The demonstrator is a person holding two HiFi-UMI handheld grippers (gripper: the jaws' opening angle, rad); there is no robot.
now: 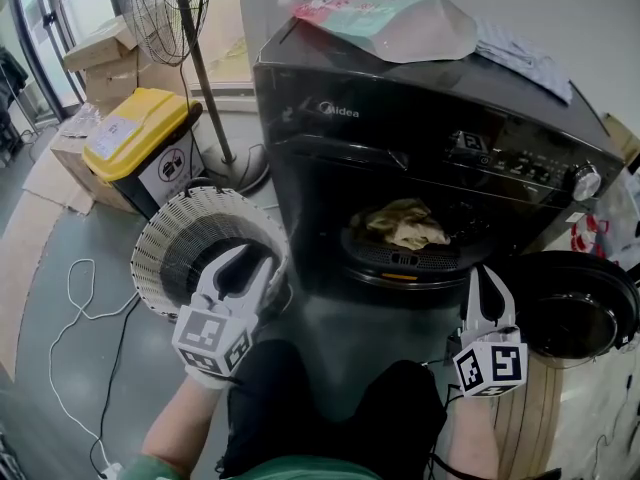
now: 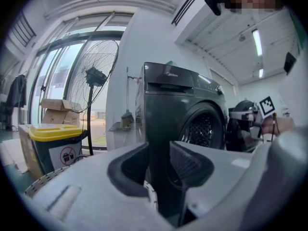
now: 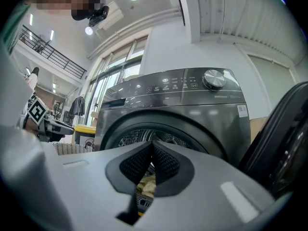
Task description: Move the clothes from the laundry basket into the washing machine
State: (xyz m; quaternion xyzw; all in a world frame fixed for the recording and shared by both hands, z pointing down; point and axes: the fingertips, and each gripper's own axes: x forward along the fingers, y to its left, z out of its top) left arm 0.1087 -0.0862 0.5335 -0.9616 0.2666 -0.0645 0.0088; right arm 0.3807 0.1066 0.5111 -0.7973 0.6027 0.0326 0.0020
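Nearest, the left gripper (image 1: 243, 268) hovered empty, jaws apart, and the right gripper (image 1: 487, 288) empty, jaws together. Tan clothes (image 1: 405, 223) lay inside the washing machine (image 1: 400, 138). The laundry basket (image 1: 160, 230) looked emptied, so loading seemed done.

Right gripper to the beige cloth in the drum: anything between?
Nothing loose: only the black washing machine's round door rim. The right gripper view shows the crumpled beige cloth straight past the right gripper.

1. The left gripper (image 1: 252, 260) hides part of the basket (image 1: 160, 238) inside.
2. The door (image 1: 580, 313) runs off the right edge.
3. The fan (image 1: 170, 8) is cut off at the top.
4. Print on the panel (image 1: 520, 163) is too small to read.
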